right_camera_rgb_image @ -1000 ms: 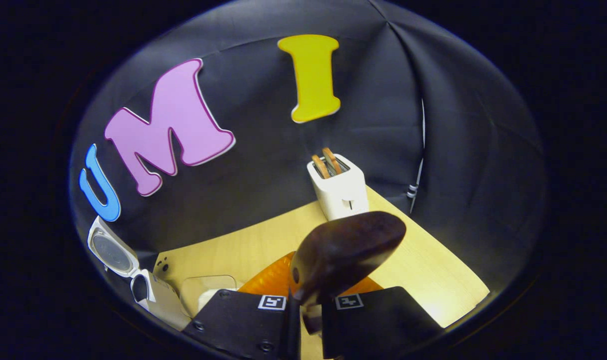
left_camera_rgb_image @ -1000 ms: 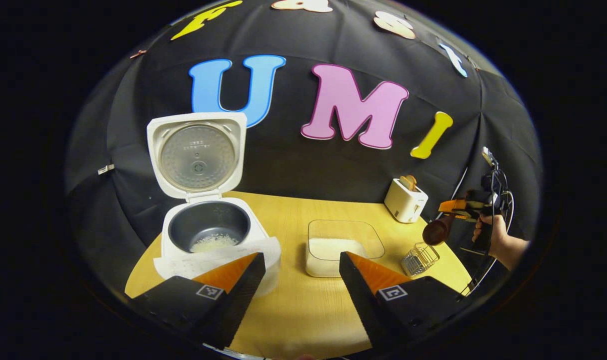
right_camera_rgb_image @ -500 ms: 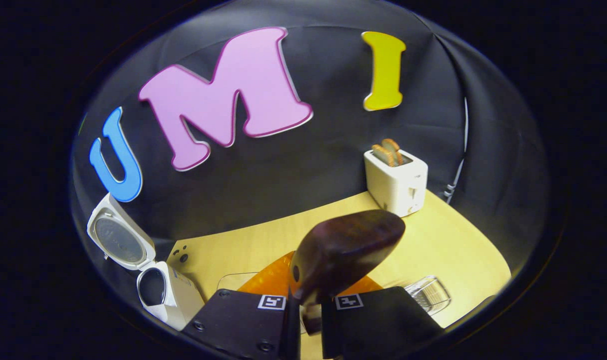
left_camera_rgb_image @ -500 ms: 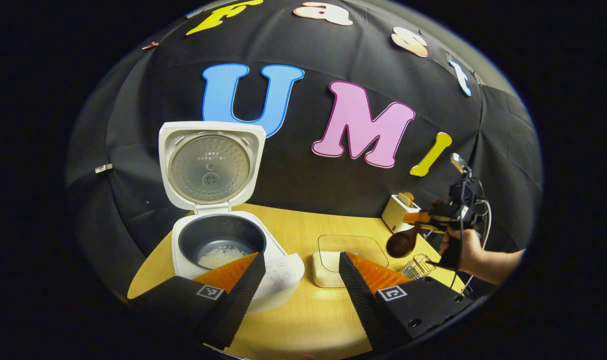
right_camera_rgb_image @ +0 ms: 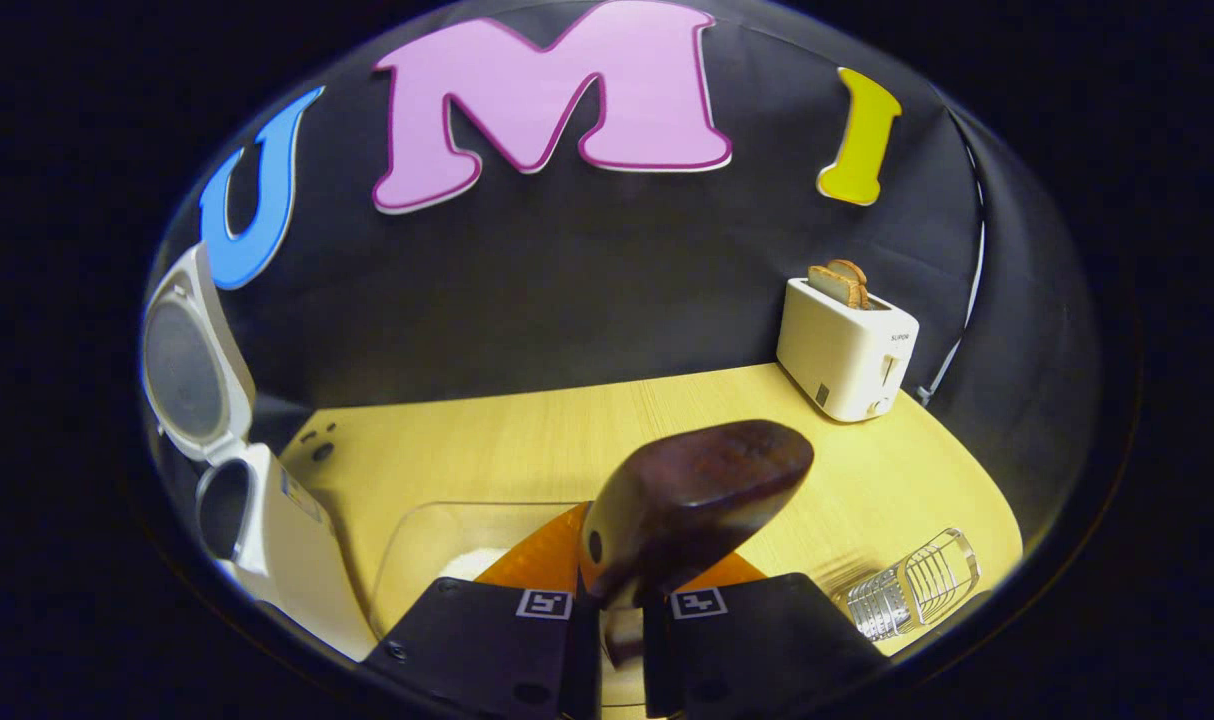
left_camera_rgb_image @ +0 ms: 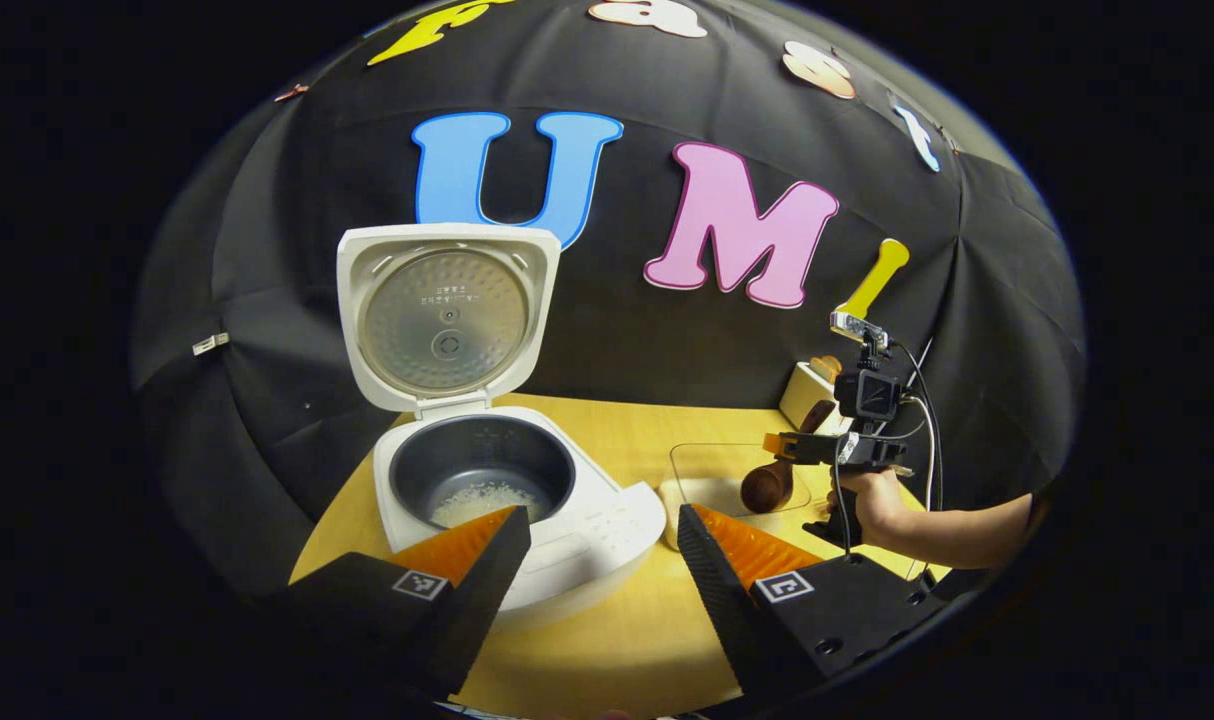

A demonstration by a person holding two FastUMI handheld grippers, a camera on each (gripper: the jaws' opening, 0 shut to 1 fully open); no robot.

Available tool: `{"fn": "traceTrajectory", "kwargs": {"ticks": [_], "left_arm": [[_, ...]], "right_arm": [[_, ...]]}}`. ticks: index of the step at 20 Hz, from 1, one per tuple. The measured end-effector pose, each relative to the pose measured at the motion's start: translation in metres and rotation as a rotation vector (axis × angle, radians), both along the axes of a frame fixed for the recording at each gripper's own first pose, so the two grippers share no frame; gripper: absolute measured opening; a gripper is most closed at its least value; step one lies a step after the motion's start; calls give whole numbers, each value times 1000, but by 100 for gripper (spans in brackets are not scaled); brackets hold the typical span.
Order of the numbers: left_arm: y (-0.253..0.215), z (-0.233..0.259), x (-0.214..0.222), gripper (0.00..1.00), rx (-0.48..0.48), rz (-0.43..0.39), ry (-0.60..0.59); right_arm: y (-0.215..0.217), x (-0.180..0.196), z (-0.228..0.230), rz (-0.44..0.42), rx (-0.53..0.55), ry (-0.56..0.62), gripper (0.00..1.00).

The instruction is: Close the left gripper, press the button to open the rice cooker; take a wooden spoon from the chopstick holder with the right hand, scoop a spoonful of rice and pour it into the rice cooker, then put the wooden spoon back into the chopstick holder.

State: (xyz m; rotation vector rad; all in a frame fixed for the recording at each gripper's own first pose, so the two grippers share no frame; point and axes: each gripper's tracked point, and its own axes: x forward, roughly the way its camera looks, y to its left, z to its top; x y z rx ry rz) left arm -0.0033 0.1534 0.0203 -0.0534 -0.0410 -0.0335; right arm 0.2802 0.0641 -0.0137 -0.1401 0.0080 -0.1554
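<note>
**Spoon held over the rice tub, cooker open**

Your right tool point(right_camera_rgb_image: 607, 625) is clamped on the spoon point(right_camera_rgb_image: 692, 505): both fingers press on its handle, and the dark bowl rises just ahead of them, tilted toward 2 o'clock. In the left gripper view that same spoon point(left_camera_rgb_image: 767, 487) hangs bowl-down over the clear tub point(left_camera_rgb_image: 717, 470), with your hand point(left_camera_rgb_image: 872, 505) gripping the tool at 3 o'clock.

Your left tool point(left_camera_rgb_image: 604, 535) stands wide, its fingers well apart with nothing between them, low over the desk point(left_camera_rgb_image: 617, 640).

The cooker point(left_camera_rgb_image: 512, 500) sits at 9 to 10 o'clock in the left gripper view, lid point(left_camera_rgb_image: 447, 315) upright and open, a little rice point(left_camera_rgb_image: 482, 498) lying in the dark pot. In the right gripper view the cooker point(right_camera_rgb_image: 267, 530) is at 8 o'clock.

The tub point(right_camera_rgb_image: 437, 540) lies just under the right tool, with rice in it. The holder point(right_camera_rgb_image: 907, 585) lies on its side on the desk at 4 o'clock. The toaster point(right_camera_rgb_image: 845, 345) stands at 2 o'clock, near the wall, bread in its slots.
</note>
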Motion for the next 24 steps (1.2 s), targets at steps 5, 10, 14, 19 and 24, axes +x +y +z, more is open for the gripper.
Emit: {"fn": "traceTrajectory", "kwargs": {"ticks": [5, 10, 14, 19, 24], "left_arm": [[9, -2, 4, 96, -37, 4, 7], [16, 3, 7, 95, -53, 11, -8], [16, 3, 5, 96, -71, 2, -15], [20, 5, 6, 96, -88, -13, -34], [27, 8, 8, 96, -105, -13, -38]], "right_arm": [[34, 8, -26, 54, 53, 50, 20], [75, 1, -46, 120, 143, 108, 11], [98, -1, -51, 148, 223, 150, 12], [108, -11, -51, 157, 251, 180, 12], [108, -22, -40, 174, 329, 172, 11]]}}
